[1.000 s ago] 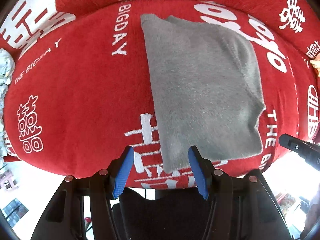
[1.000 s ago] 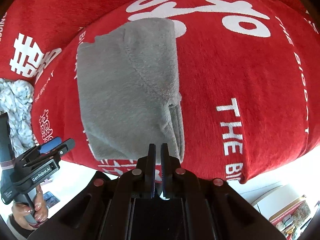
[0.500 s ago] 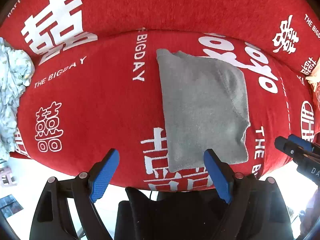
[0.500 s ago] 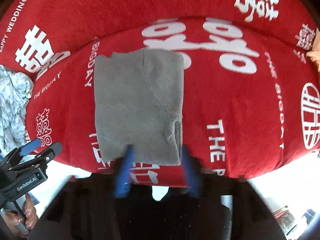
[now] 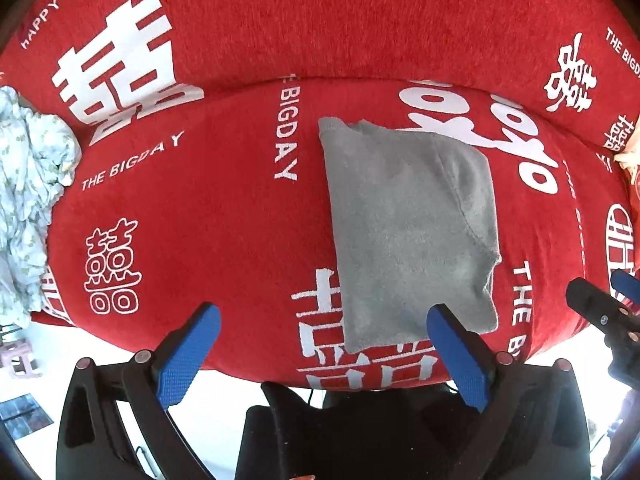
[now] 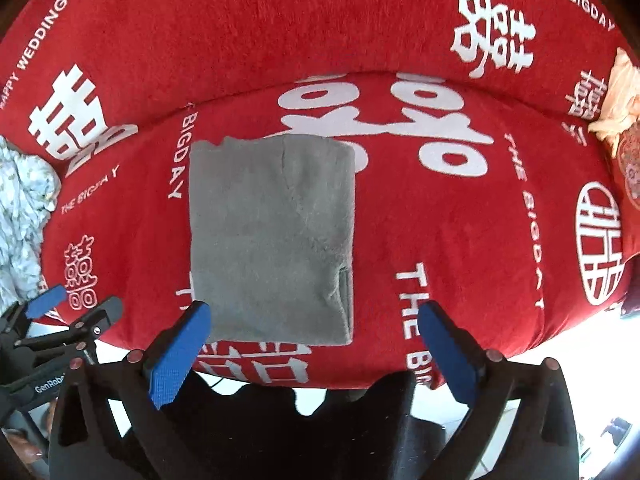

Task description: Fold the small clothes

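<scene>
A grey fleece garment (image 5: 408,232) (image 6: 272,240) lies folded into a flat rectangle on the red sofa seat (image 5: 208,216) (image 6: 460,240). Both grippers point down at it from above the seat's front edge. My left gripper (image 5: 324,320) hangs over the garment's near left corner, jaws still opening wide, nothing between the blue pads (image 5: 456,356). My right gripper (image 6: 316,316) hovers over the near right corner, jaws also opening, holding nothing. Each gripper shows at the edge of the other's view: the right one (image 5: 600,316), the left one (image 6: 60,320).
A pale floral cloth (image 5: 28,200) (image 6: 20,220) is bunched at the seat's left end. A cream cloth (image 6: 618,92) and patterned cushion (image 6: 628,160) sit at the right end. The sofa back (image 5: 360,20) rises behind. White floor (image 5: 32,368) lies below the front edge.
Both grippers let go of the garment's near edge, opened wide and rose, so the garment looks smaller. The right jaws went from shut to fully apart.
</scene>
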Demonstrator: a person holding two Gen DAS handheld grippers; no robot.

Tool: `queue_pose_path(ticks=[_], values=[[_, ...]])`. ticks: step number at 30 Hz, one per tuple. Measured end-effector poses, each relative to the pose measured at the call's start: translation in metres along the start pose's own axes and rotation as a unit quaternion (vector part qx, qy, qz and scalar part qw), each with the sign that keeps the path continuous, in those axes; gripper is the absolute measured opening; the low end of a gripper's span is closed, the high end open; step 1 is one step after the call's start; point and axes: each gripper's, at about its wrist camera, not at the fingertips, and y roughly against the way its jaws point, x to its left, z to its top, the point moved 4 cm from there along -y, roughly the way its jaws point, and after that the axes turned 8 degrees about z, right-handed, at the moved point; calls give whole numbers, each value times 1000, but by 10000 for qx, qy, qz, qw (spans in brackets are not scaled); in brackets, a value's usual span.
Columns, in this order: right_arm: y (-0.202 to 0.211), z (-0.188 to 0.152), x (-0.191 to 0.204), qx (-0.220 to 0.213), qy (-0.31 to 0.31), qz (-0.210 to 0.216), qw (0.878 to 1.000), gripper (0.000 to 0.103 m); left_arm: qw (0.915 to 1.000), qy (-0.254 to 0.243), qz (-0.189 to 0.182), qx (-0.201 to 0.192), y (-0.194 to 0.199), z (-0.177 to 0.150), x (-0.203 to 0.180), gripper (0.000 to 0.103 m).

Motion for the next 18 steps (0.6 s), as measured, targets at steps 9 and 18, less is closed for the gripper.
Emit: queue_pose_path(ticks=[9, 18], values=[[7, 4, 6, -21, 160, -104, 9998, 103, 9999, 0, 110, -22, 4, -2, -1, 103], [7, 4, 9, -7, 171, -66, 9998, 103, 9997, -45, 228, -63, 8, -3, 0, 103]])
